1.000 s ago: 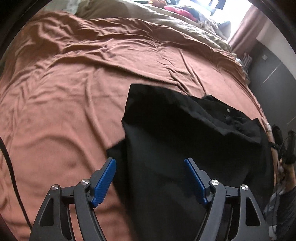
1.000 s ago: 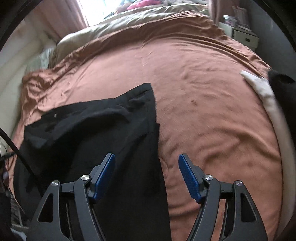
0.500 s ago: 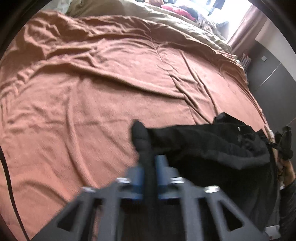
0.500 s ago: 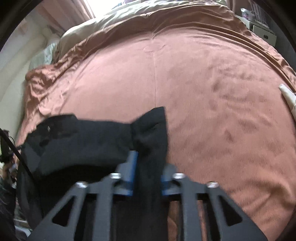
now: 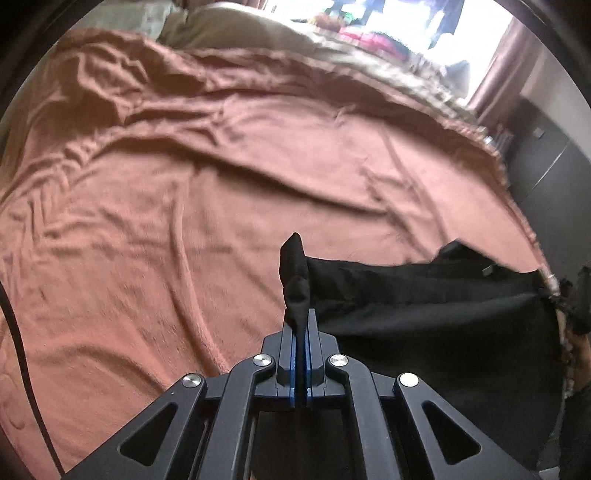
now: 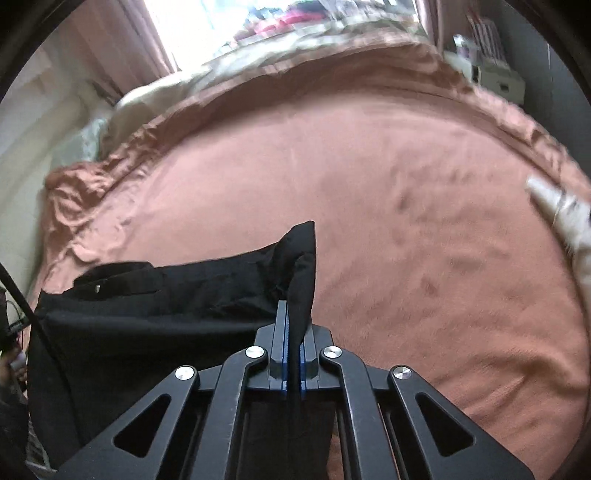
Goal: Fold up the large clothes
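- Left wrist view, nearest first: my left gripper is clamped on a corner of the black garment. Cloth bunches up out of the pads; no gap between them.
- Right wrist view, same story: right gripper pinched on the opposite corner of the same edge, a fold of fabric standing above the tips.
- Why both corners: holding one edge at two points keeps it taut and straight between my hands, so I'd say the edge can be carried over as a clean fold line.
- Edge between the grips looks lifted and stretched. The rest of the garment lies on the near part of the bed, hanging towards its near edge. A small pale button or rivet shows in the right wrist view.
- Judgement: step in hand is grip secured, fold itself not yet made. Next move probably needs both hands travelling together; uneven pull would skew the edge.
- Further out: brown blanket covers the bed, rumpled on the left side, smoother on the right. Bare beyond the garment, so there's room to lay it.
- Pale cloth at the blanket's right edge, well apart.
- Far end: beige bedding, then a bright window, blown out.
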{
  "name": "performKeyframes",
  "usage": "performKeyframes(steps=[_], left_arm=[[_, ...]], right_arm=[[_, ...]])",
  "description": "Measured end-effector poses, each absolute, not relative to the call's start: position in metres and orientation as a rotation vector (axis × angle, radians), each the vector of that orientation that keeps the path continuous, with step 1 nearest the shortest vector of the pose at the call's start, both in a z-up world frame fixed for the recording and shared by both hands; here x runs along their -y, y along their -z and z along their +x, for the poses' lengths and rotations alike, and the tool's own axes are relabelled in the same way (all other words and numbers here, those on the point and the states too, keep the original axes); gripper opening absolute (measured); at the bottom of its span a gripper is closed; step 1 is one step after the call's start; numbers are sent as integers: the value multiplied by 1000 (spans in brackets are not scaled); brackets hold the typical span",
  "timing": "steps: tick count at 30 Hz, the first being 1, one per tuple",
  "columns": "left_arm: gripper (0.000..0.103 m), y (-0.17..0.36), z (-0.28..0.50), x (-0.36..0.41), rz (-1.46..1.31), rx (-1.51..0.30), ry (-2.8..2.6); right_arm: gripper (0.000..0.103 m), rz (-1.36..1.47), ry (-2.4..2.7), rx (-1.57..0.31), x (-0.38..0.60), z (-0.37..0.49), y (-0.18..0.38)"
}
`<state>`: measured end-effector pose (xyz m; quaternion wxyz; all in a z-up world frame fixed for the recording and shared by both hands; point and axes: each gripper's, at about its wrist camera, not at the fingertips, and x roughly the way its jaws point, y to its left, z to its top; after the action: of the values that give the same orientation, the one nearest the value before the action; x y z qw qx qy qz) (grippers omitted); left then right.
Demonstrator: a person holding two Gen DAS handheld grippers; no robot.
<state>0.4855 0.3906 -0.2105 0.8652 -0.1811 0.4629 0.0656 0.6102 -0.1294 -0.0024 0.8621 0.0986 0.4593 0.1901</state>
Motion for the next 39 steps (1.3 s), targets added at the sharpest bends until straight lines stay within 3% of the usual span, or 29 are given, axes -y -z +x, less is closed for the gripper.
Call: performKeyframes(steps=[7, 11, 13, 24, 35, 39], left_arm=[[13, 205, 482, -391, -402, -996, -172], [44, 176, 463, -392, -398, -933, -207], [51, 162, 456, -386, -388, -901, -202], [52, 134, 420, -304, -307, -911, -36], [52, 167, 355, -295, -384, -947, -82], [52, 177, 325, -314, -452, -942, -160]], right_arm=[[5, 229, -406, -985, 135, 601, 8], [13, 215, -391, -955, 144, 585, -11], [15, 193, -390, -942, 144, 573, -26], [15, -14, -571, -938, 68, 508, -74], [15, -248, -828, -1085, -55, 447, -13], [15, -320, -771, -1110, -87, 465, 21]])
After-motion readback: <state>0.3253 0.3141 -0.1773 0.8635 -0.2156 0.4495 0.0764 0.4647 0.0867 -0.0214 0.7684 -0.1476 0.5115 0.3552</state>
